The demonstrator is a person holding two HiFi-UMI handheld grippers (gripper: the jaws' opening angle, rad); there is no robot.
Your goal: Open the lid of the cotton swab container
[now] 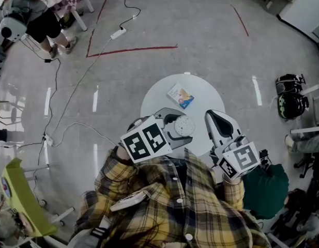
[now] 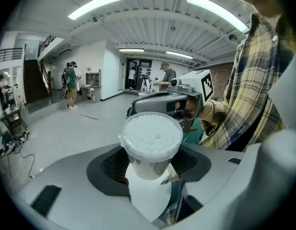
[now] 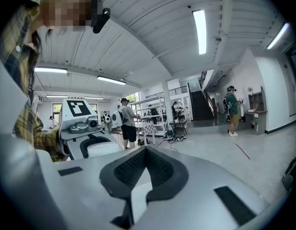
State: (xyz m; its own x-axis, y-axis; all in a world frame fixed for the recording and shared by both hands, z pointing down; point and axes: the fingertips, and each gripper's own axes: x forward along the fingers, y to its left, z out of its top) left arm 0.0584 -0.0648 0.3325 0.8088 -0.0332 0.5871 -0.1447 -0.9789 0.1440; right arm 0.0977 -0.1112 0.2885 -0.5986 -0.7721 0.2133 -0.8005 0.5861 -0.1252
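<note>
The cotton swab container [image 1: 184, 125] is a small clear round tub packed with white swab heads [image 2: 151, 137]. It is lifted off the round white table [image 1: 213, 94], and my left gripper [image 1: 181, 129] is shut on its body; in the left gripper view the dark pads [image 2: 109, 166] clasp both of its sides. Whether a clear lid covers the swabs I cannot tell. My right gripper [image 1: 213, 117] hovers just right of the container with its jaws shut and nothing between them [image 3: 144, 166]. It also shows beyond the tub as the right gripper [image 2: 162, 103].
A small colourful card [image 1: 180, 96] lies on the table. Cables and a power strip [image 1: 118, 33] cross the floor at upper left, near a person [image 1: 32, 12]. Black gear [image 1: 290, 98] sits at the right, and a yellow-green chair [image 1: 19, 195] at lower left.
</note>
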